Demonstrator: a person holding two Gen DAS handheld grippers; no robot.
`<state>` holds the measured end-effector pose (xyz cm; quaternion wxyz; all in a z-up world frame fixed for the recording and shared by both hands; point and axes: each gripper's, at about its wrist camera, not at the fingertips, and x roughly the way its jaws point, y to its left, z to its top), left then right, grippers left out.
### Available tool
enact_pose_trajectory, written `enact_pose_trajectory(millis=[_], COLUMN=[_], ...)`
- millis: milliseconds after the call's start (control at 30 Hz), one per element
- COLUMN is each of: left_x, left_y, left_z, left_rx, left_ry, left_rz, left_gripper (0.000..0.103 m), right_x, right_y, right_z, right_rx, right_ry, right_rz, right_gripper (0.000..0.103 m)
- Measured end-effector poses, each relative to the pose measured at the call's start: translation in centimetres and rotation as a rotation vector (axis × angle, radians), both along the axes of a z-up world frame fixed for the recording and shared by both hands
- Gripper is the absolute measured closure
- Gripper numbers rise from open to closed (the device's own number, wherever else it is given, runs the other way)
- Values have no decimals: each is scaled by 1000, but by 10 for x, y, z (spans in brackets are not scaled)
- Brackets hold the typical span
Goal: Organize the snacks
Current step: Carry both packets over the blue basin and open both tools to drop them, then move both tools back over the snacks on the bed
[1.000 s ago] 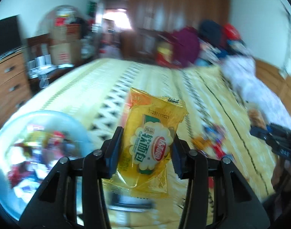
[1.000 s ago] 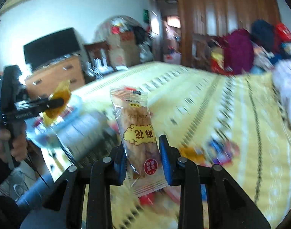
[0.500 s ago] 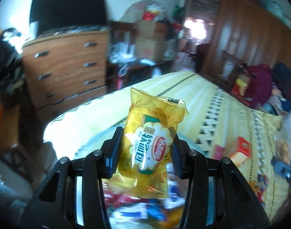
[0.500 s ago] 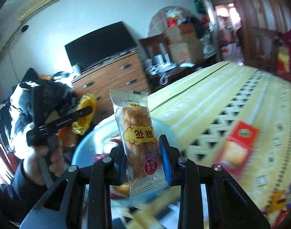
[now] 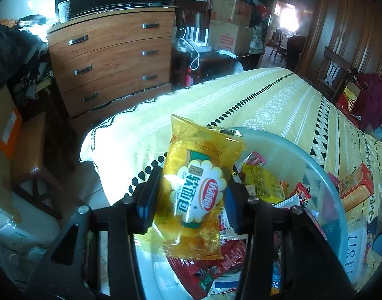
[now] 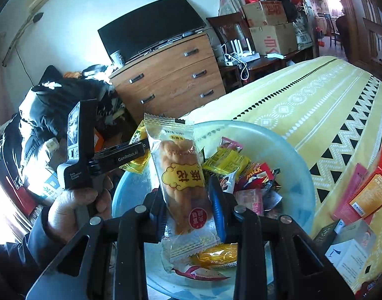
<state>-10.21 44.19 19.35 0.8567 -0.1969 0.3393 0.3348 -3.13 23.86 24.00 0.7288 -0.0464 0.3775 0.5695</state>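
Note:
My left gripper (image 5: 189, 195) is shut on a yellow soft-bread packet (image 5: 198, 185), held upright over the near rim of a pale blue bowl (image 5: 323, 182) full of wrapped snacks. My right gripper (image 6: 189, 200) is shut on a clear packet of fried dough twist (image 6: 183, 175), also above that bowl (image 6: 298, 175). In the right wrist view a hand holds the left gripper (image 6: 134, 153) at the bowl's left edge, with the yellow packet (image 6: 138, 162) partly hidden behind the twist packet.
The bowl sits on a yellow patterned bedspread (image 5: 278, 105) near its corner. Red and orange snack boxes (image 6: 366, 192) and a white carton (image 6: 351, 247) lie right of the bowl. A wooden chest of drawers (image 5: 110, 60) stands beyond the bed.
Both grippers have swung left across the bed with their packets and now hang over the bowl. The grips have not changed.

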Motion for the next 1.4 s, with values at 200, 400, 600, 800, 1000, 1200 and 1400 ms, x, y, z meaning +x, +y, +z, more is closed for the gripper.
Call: enact_pose_trajectory(millis=[200,400,600,800,1000,1200,1400], left_x=[1,0,-2,-11,-10,8,31], left_y=[9,11,15,11,-31,-147,-285], left_z=[5,4,2,14,47,83,76], left_rx=[-5,-7,-8,43,115,142,99], left_ry=[-4,-4,-6,-56,-157,-262,-234], left_rz=[-8,-7,4,40,-20,-345,-746], left_gripper=[56,56,56,19,16,12,11], right_x=[1,0,-2,-6,-19,-13,34], right_y=[3,4,10,2,-75,-223,-407], right_z=[-2,-2,-1,2,10,-37,-139], right_rx=[-9,-13,-25,-20,79,25,-86], right_ry=[6,1,-1,-8,-53,-22,208], right_rz=[2,4,2,-12,-119,-330,-720], right_gripper=[69,69,62,40,40,31,46])
